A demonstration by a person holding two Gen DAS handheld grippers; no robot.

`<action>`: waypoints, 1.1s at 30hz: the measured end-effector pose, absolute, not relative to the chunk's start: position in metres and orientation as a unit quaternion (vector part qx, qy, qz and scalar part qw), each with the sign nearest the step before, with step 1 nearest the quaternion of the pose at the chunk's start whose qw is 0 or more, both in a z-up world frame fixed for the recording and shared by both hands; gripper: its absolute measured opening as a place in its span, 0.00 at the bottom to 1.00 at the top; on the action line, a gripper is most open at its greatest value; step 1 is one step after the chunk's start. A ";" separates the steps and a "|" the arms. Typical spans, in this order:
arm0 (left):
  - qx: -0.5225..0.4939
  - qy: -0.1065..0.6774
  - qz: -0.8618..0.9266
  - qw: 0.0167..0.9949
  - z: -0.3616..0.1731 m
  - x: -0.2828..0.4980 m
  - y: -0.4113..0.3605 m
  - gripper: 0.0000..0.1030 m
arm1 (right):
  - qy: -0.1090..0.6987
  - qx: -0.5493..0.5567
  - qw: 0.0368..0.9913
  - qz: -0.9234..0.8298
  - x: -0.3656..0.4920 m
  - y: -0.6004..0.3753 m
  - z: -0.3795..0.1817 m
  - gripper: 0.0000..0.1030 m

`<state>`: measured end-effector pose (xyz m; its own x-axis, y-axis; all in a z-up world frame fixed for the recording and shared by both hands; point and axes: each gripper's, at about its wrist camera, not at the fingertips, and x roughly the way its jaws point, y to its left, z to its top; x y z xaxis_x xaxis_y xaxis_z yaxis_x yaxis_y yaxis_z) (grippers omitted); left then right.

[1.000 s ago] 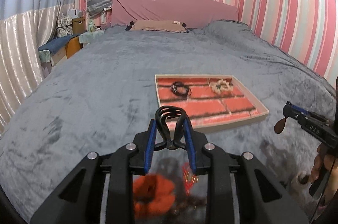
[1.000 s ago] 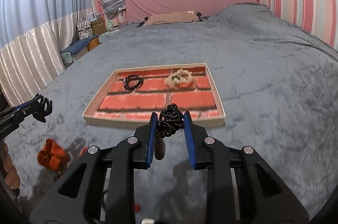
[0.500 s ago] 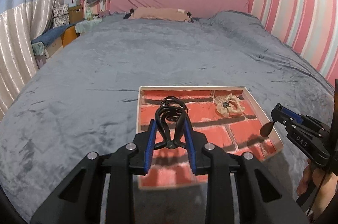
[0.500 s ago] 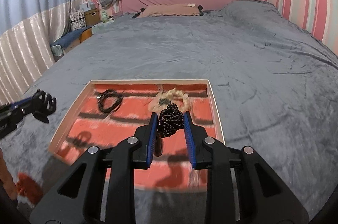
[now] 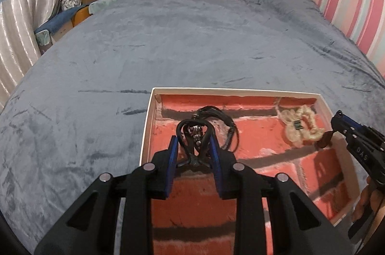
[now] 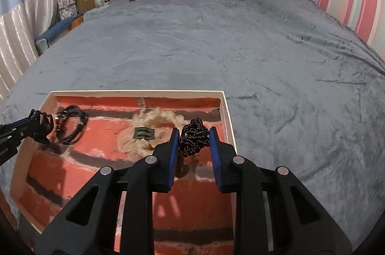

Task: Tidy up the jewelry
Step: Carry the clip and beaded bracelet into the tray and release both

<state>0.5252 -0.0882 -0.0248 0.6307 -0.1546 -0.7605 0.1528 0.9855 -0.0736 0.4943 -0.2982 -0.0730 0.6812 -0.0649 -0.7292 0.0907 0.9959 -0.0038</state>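
The left gripper (image 5: 194, 149) has its blue pads closed to a narrow gap on a black claw hair clip (image 5: 194, 134), whose looped teeth stick out past the fingertips. Just beyond those tips, on the floor of the brick-patterned tray (image 5: 147, 125), lies a coil of black cord bands (image 5: 220, 119) — partly hidden behind the clip in this view, while the right wrist view shows it whole (image 6: 71, 127), off to the far left of the right jaws.

The right gripper (image 6: 194, 140) pinches a bunched black braided cord (image 6: 194, 136) between its pads, held above the tray's right end, close to the rim (image 6: 227, 115). A brown piece hangs below that gripper; only the left view shows it clearly (image 5: 324, 138). Just left of the right jaws rests a cream scrunchie (image 6: 146, 132), a dark tag visible on it.

Counted: one tray on the grey bedspread (image 6: 264, 50), two items lying in it, two more held — one per gripper.
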 end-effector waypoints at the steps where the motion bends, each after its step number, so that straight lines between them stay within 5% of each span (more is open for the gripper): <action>1: -0.001 0.423 -0.084 0.902 -0.028 0.528 -0.089 0.26 | 0.401 0.019 0.915 -0.041 0.496 -0.300 -0.076 0.25; 15: 0.000 0.411 -0.086 0.907 -0.035 0.527 -0.087 0.32 | 0.416 -0.015 0.908 -0.043 0.500 -0.296 -0.088 0.29; 17: -0.006 0.405 -0.087 0.910 -0.033 0.525 -0.082 0.50 | 0.415 -0.017 0.909 -0.043 0.500 -0.296 -0.088 0.43; 19: -0.001 0.393 -0.084 0.916 -0.030 0.521 -0.081 0.57 | 0.409 -0.018 0.912 -0.041 0.498 -0.295 -0.085 0.56; 23: 0.032 0.366 -0.088 0.926 -0.028 0.504 -0.081 0.59 | 0.398 -0.016 0.916 -0.038 0.492 -0.295 -0.081 0.67; 33: 0.075 0.330 -0.091 0.937 -0.035 0.448 -0.049 0.65 | 0.343 -0.007 0.939 -0.008 0.431 -0.288 -0.050 0.74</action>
<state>0.4479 -0.0489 -0.0348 0.7657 -0.1208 -0.6318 0.2200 0.9721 0.0807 0.4307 -0.2878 -0.0500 0.7647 -0.0201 -0.6440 0.0110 0.9998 -0.0181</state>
